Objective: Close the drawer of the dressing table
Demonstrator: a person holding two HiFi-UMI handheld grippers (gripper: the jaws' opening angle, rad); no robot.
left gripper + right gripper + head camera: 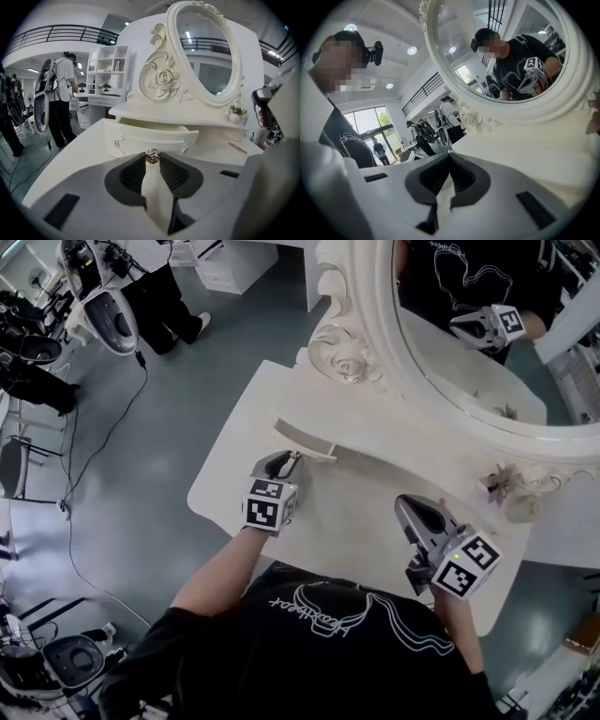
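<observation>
**A:** What is the surface like, and the room round it?

**B:** It is a white worktop with a curved edge, and a big oval mirror in a carved frame stands on it. Grey floor spreads out past the mirror's left side. A black cable trails over the floor, and a person stands far from the mirror.

**A:** Where is the drawer?

**B:** The drawer stands pulled out of the raised shelf at the mirror's foot, below its carved rose. The drawer front faces away from the mirror. The left gripper has its fingers narrowed onto the small metal knob at the middle of that front.

**A:** And the other gripper?

**B:** The right gripper is over the worktop in front of the mirror's right half, well apart from the drawer. Its fingers are together with nothing between them.

**A:** What about edges and room to move?

**B:** Bare worktop runs from the drawer front out to the edge farthest from the mirror. A small potted plant sits under the mirror's right rim, well apart from the drawer.
</observation>
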